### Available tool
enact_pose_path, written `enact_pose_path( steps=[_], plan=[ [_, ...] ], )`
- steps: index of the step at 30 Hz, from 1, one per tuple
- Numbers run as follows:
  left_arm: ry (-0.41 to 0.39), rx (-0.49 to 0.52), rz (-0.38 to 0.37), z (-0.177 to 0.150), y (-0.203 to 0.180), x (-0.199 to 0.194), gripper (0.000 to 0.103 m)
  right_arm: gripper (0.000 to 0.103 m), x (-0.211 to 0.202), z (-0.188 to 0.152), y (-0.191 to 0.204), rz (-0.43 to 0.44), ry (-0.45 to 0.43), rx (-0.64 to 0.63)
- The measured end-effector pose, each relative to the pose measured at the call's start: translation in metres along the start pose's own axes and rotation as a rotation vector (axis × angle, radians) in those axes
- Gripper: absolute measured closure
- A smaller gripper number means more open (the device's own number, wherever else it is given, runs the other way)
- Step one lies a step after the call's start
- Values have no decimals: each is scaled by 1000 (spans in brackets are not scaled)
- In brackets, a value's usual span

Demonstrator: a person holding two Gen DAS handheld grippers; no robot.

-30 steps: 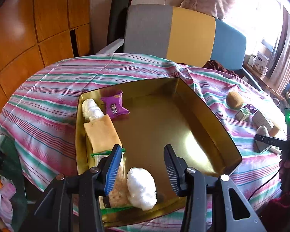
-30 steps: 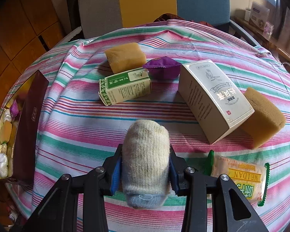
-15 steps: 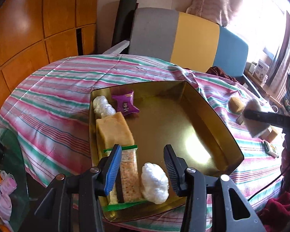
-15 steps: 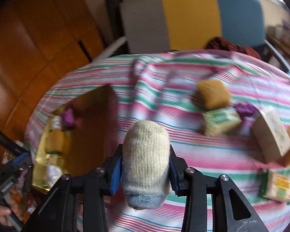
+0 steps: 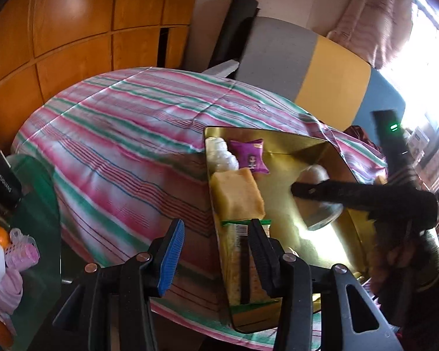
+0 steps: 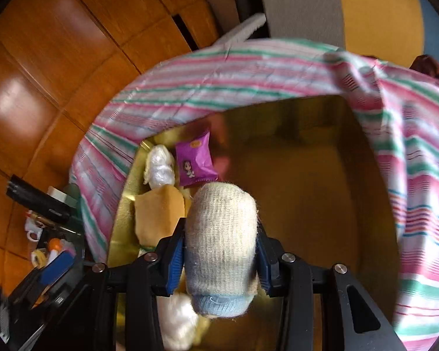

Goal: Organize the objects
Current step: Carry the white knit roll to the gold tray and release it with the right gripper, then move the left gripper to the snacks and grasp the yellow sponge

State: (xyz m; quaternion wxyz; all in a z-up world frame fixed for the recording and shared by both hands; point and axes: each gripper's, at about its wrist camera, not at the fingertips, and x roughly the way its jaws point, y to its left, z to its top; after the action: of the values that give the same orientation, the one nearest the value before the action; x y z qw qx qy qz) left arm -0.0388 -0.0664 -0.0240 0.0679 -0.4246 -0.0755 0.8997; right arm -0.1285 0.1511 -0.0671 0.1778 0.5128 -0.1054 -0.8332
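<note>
My right gripper (image 6: 221,257) is shut on a rolled cream sock with a blue cuff (image 6: 219,239) and holds it above the gold tray (image 6: 322,204). In the left wrist view the sock (image 5: 317,197) hangs over the tray (image 5: 281,146). Along the tray's left side lie a white wad (image 6: 159,166), a purple snack packet (image 6: 194,161), a yellow sponge (image 6: 158,215) and another white wad (image 6: 175,324). My left gripper (image 5: 216,257) is open and empty, over the tray's left edge above a cracker packet (image 5: 243,266).
The striped tablecloth (image 5: 125,146) covers the round table. A glass side table (image 5: 29,234) at the left holds an orange, pink rollers and a black device. A grey, yellow and blue chair (image 5: 307,67) stands behind the table.
My right gripper has carried the sock from the right side of the table to above the tray. My left gripper has drawn back and shifted left, off the tray's middle.
</note>
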Motion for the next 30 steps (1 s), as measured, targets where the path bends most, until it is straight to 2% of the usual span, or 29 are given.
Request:
enact_pose_path(
  steps=[2,4,5,7,10,11,14,16,20,26,30],
  plan=[
    [0,-4,-1,0,2,1,58,59,20,-1,7,14,40,11],
    [4,-7,-5,0,3,3,58,57,30,-4,12,70,63,25],
    [8,-8,-4,-1,3,4,58,49,32,-6,14,103,71,33],
    [16,-8,-4,-2,3,6,58,43,32,-11,13,136,77,38],
    [17,-3,-1,-3,1,7,58,43,27,-15,12,142,63,36],
    [15,-1,-1,-3,0,7,58,40,23,-16,10,142,59,37],
    [12,10,-1,-2,-4,5,58,21,11,-17,8,131,27,21],
    [8,16,-6,-2,-7,3,58,16,1,-19,6,117,3,8],
    [6,43,-16,-2,-19,1,58,8,-23,-24,0,91,-49,-18],
    [9,97,-60,0,-44,-2,58,1,-69,-36,-22,61,-144,-23],
    [19,146,-80,1,-64,-2,58,0,-104,-47,-50,26,-208,5]
  ],
)
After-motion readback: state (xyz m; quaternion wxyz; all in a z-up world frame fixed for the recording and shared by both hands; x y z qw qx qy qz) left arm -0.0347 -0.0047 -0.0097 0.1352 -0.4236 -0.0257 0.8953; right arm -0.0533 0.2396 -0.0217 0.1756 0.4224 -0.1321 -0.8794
